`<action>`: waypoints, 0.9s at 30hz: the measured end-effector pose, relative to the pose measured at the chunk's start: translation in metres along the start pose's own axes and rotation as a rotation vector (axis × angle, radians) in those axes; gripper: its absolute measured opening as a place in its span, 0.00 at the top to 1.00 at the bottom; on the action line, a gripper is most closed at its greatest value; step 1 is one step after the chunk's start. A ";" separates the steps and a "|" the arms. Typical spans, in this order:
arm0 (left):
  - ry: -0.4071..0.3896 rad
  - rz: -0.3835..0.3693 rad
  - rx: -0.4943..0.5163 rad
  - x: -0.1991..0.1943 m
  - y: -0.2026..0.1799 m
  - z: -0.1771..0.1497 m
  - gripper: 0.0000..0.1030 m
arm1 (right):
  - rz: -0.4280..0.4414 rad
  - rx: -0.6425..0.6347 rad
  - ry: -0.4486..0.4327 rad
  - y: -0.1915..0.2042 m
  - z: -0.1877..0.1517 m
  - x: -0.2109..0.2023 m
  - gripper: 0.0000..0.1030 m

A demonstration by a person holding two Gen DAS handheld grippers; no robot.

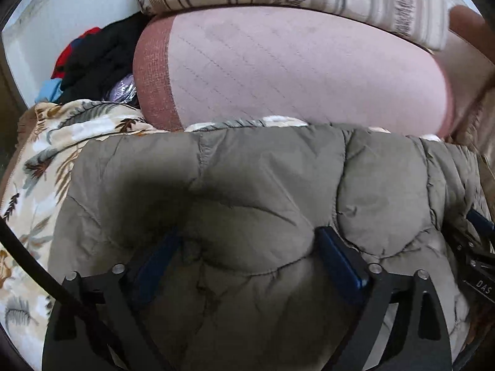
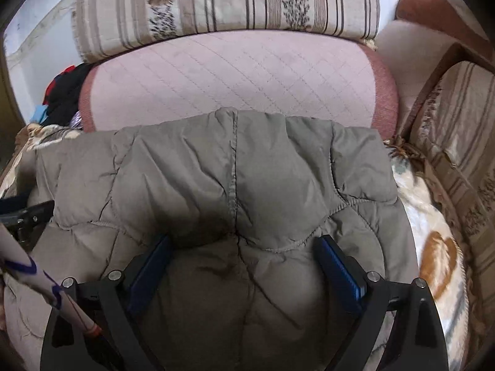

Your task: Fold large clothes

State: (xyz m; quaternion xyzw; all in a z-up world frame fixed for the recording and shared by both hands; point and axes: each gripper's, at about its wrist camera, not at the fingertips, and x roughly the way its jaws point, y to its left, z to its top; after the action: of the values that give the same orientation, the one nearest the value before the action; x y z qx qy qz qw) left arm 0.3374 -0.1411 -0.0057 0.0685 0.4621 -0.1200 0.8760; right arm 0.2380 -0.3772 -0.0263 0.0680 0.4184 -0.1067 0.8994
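lying folded across a flowered blanket (image 1: 46,160) on the sofa, the grey-green padded jacket (image 1: 253,185) fills the near part of both views, its far edge against a pink quilted seat cushion (image 2: 235,77). a striped back cushion (image 2: 229,3) sits behind that. dark clothes (image 1: 96,61) are heaped at the far left. the left claw (image 1: 247,247) and right claw (image 2: 244,250) both hang over the jacket with jaws spread wide, gripping nothing.

The white letters "DAS" stand on a black metal gripper part (image 1: 478,281) at the right edge; possibly more letters follow, cut off.
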 end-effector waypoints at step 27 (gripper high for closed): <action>-0.085 -0.019 -0.124 -0.086 0.088 -0.050 0.03 | 0.054 0.190 -0.043 -0.067 -0.027 -0.063 0.01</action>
State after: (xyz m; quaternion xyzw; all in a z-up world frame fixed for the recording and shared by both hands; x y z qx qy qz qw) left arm 0.2745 -0.0318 0.0381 0.0046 0.4314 -0.1021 0.8964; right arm 0.1619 -0.4278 0.0031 0.1621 0.3850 -0.1232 0.9002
